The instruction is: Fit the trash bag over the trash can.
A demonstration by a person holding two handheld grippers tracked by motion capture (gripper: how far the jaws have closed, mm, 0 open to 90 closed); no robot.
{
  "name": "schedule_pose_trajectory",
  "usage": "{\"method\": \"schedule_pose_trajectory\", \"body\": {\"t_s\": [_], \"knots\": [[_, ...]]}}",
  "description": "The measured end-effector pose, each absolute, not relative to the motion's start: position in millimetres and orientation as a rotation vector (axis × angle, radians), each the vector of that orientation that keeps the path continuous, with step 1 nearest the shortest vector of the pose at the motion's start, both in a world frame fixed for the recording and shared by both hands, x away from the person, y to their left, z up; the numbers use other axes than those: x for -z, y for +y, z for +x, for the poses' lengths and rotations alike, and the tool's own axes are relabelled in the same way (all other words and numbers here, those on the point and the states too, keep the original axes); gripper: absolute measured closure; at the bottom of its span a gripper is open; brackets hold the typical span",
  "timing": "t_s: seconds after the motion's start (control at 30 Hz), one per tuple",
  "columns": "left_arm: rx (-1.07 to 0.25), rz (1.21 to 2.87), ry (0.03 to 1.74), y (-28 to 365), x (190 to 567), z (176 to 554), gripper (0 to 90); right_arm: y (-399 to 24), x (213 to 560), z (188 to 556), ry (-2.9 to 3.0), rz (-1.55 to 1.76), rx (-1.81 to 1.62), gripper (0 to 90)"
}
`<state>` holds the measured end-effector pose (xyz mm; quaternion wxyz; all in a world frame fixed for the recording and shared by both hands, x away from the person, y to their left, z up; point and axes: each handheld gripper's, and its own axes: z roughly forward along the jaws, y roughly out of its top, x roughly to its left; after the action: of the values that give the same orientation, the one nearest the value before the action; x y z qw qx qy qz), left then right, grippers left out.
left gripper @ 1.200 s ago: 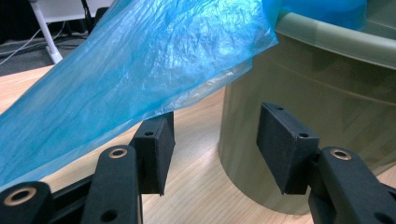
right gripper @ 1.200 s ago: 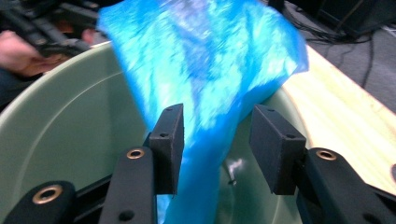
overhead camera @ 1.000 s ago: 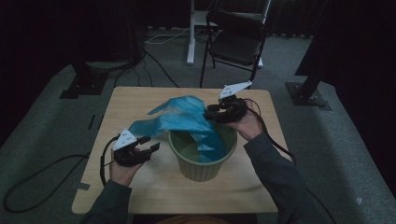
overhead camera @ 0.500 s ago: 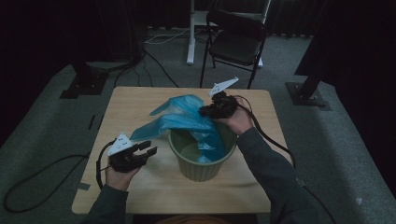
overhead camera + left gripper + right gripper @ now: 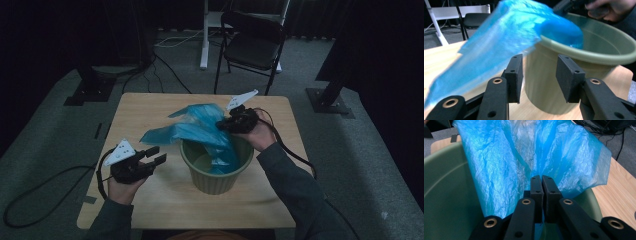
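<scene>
High view: a blue bin liner goes into a green bucket on the desk.

The right tool (image 5: 223, 123), jaws clamped on the liner (image 5: 197, 129) at the bucket's (image 5: 215, 172) far rim, holds it up; the left tool (image 5: 156, 154), jaws apart and empty, sits nearer the loose flap trailing left over the near rim.

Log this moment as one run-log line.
right gripper: shut on blue bag | left gripper: open, nothing held, beside green bin | bag: partly in bin

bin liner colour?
Translucent blue; the bag shows best in the right gripper view, above the green bin.
</scene>
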<state>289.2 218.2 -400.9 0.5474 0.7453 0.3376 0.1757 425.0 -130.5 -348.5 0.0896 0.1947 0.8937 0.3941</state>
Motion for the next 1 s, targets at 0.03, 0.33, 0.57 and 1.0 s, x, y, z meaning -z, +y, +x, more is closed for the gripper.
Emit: {"method": "schedule_pose_trajectory", "body": {"t_s": [0.03, 0.33, 0.57, 1.0], "knots": [[-0.417, 1.766, 0.797, 218.2, 397.9, 291.9, 56.5, -132.7, 349.8, 425.1, 2.658, 0.587, -1.177, 88.4], [-0.414, 1.757, 0.785, 207.8, 364.5, 328.8, 54.3, -145.9, 353.8, 419.7, 2.652, 0.582, -1.188, 89.5], [-0.321, 1.811, 0.792, 182.7, 354.4, 372.5, 52.5, -142.6, 355.4, 411.5, 2.662, 0.506, -1.184, 89.5], [-0.297, 1.875, 0.785, 158.5, 361.7, 385.6, 77.9, -147.1, 348.6, 411.3, 2.634, 0.504, -1.231, 74.3]]}}
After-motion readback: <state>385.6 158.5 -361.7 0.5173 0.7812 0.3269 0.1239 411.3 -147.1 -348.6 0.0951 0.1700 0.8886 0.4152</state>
